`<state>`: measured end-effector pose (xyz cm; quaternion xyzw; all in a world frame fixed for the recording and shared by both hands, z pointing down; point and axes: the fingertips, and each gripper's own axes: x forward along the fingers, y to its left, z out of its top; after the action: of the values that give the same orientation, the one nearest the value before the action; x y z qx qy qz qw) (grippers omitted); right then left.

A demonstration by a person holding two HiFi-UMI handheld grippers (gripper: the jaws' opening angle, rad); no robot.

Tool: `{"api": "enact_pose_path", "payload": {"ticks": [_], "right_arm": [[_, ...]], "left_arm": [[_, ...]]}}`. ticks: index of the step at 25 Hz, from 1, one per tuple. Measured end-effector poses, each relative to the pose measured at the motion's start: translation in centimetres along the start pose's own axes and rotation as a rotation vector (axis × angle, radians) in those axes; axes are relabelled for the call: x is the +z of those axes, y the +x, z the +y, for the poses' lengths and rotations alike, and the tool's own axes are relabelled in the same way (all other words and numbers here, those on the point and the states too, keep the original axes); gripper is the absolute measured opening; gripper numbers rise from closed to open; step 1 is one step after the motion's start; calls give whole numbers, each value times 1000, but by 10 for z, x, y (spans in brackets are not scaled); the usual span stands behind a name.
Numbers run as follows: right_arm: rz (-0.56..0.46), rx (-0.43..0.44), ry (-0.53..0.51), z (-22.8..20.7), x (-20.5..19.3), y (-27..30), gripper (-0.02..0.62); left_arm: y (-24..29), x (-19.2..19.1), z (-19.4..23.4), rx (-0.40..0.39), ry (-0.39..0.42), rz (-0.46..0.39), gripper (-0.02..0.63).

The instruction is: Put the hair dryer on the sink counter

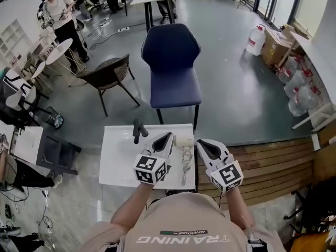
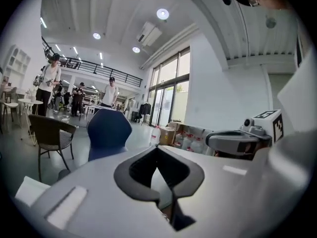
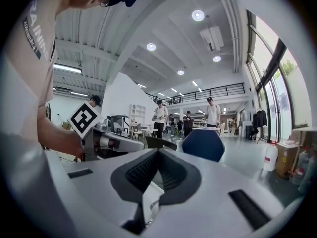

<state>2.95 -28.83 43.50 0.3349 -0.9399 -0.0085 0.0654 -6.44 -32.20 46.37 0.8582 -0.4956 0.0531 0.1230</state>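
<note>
The white hair dryer point(image 1: 184, 140) lies on the white sink counter point(image 1: 121, 161), near its right edge. Its cord point(image 1: 186, 165) trails toward me. A black faucet point(image 1: 139, 130) stands at the counter's back. My left gripper point(image 1: 165, 137) hangs above the counter just left of the dryer, shut with nothing in it. In the left gripper view its jaws point(image 2: 157, 148) meet at the tips. My right gripper point(image 1: 202, 144) hovers just right of the dryer, over the counter's right edge. It is also shut and empty point(image 3: 157, 151). Both point nearly level, out into the room.
A blue chair point(image 1: 172, 67) stands right behind the counter, with a dark wicker chair point(image 1: 107, 75) to its left. Wooden decking point(image 1: 273, 167) lies to the right. Water jugs point(image 1: 256, 40) and boxes point(image 1: 275, 46) sit far right. People stand at the back left.
</note>
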Motion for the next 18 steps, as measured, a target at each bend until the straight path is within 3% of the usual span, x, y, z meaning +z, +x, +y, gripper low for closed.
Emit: {"api": "enact_pose_path", "payload": {"ticks": [5, 13, 18], "right_arm": [[-24, 9, -40, 19, 22, 12, 6], [-91, -54, -38, 23, 55, 17, 6], [-124, -122, -24, 15, 69, 15, 6]], "left_arm": [[-26, 29, 0, 0, 120, -57, 8], [-54, 70, 8, 17, 234, -139, 7], [-60, 61, 21, 86, 200, -167, 8]]}}
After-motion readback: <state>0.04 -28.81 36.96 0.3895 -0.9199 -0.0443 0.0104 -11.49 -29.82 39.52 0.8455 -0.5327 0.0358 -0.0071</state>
